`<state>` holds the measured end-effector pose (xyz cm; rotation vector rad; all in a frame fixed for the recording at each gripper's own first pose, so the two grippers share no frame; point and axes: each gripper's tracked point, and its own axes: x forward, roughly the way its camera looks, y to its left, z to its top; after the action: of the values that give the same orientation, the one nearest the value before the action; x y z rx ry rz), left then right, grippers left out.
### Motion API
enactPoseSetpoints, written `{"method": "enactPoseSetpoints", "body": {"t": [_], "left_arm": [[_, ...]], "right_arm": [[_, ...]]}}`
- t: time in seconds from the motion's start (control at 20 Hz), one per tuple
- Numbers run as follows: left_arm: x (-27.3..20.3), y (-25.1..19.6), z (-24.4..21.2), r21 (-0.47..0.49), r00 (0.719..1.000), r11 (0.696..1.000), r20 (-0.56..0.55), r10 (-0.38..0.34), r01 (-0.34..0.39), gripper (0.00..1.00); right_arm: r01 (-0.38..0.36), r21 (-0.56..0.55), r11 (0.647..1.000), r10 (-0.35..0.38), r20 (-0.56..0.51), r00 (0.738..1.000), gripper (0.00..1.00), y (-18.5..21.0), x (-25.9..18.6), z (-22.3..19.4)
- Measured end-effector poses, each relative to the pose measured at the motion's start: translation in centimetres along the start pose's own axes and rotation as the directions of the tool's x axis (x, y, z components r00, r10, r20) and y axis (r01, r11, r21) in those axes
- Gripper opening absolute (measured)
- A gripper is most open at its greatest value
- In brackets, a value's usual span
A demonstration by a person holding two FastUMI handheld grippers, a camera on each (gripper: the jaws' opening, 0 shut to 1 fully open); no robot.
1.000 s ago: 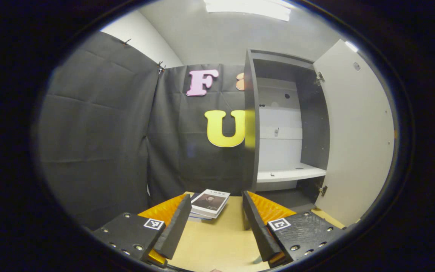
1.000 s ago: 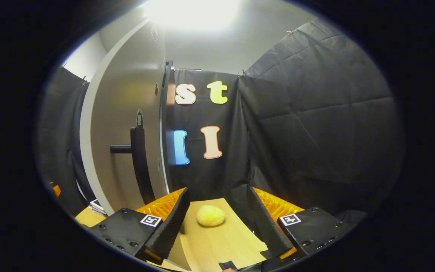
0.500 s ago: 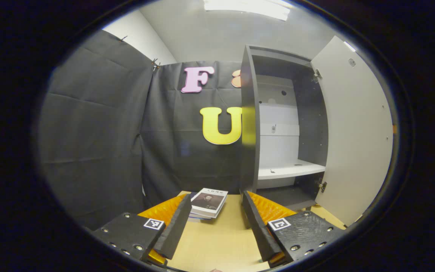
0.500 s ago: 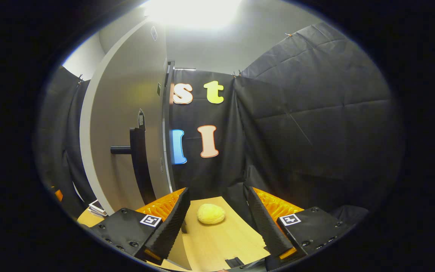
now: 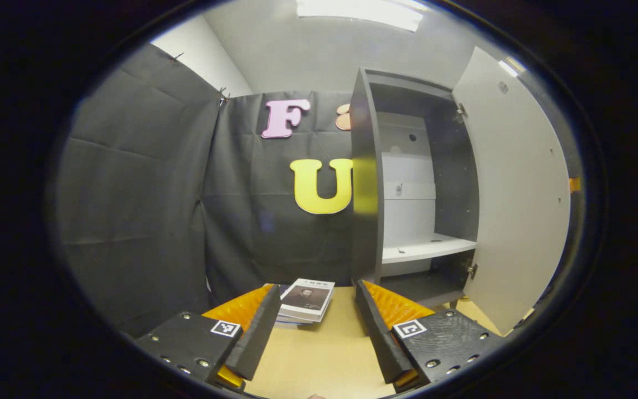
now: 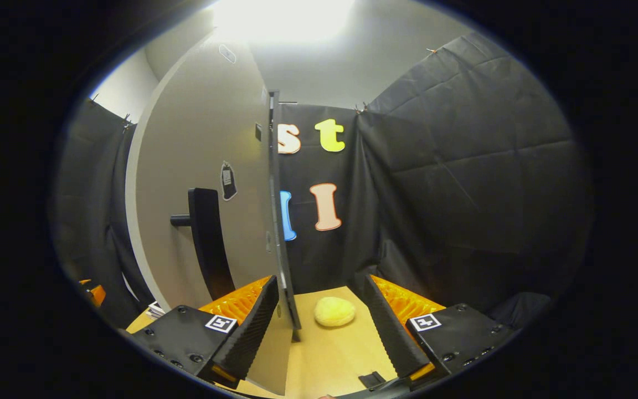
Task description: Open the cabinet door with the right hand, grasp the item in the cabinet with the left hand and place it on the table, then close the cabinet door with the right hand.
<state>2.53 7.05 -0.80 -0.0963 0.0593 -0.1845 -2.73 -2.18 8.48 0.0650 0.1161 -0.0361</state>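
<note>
Your right hand-held gripper [image 6: 319, 327] was spread, empty; the door's [image 6: 208, 166] upright handle [image 6: 208, 244] stood far-left of it, probably nearer it than your left.

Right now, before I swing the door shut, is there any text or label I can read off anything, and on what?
None is legible.
Top book of the stack: cover print, too small.
Tag on the cabinet door: blurred.
Square markers on the grippers: patterns, not words.
</note>
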Motion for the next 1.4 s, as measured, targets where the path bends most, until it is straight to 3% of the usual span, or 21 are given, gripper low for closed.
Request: {"method": "enactPoseSetpoints", "body": {"t": [0.45,0.55,0.6,0.7,0.75,0.9,1.0,1.4], "left_arm": [[-1.2,3.8,-0.6,-0.005,0.999,0.999,0.0,0.045,-0.045,0.84],[-1.9,4.9,-0.8,-0.001,0.998,0.998,0.0,0.061,-0.061,0.85],[-2.1,5.4,-0.8,-0.001,0.998,0.998,-0.001,0.069,-0.069,0.85],[-2.6,6.3,-0.9,-0.004,0.997,0.997,-0.006,0.082,-0.082,0.82],[-2.8,6.8,-1.2,-0.005,0.996,0.996,-0.009,0.089,-0.089,0.84],[-3.2,7.9,-1.5,-0.003,0.994,0.994,-0.012,0.106,-0.106,0.85],[-3.3,8.5,-1.8,-0.001,0.993,0.994,-0.012,0.113,-0.113,0.84],[-2.5,9.1,-1.1,-0.004,0.992,0.992,-0.006,0.123,-0.123,0.84]], "right_arm": [[-0.146,0.006,0.989,0.146,-0.01,0.989,0.92,7.6,1.1,-0.6],[-0.177,0.011,0.984,0.178,-0.006,0.984,0.98,9.3,1.4,-0.6],[-0.196,0.017,0.98,0.196,-0.008,0.981,0.92,10.3,1.6,-0.9],[-0.236,0.028,0.971,0.236,-0.015,0.972,0.92,12.3,2.3,-1.1],[-0.254,0.032,0.967,0.255,-0.015,0.967,0.98,13.4,2.7,-1.2],[-0.326,0.047,0.944,0.327,-0.006,0.945,0.92,16.6,4.3,-1.1],[-0.367,0.049,0.929,0.368,-0.004,0.93,0.98,18.7,4.6,-1.2],[-0.411,0.004,0.912,0.411,0.027,0.911,0.98,20.3,4.1,-0.8]]}}
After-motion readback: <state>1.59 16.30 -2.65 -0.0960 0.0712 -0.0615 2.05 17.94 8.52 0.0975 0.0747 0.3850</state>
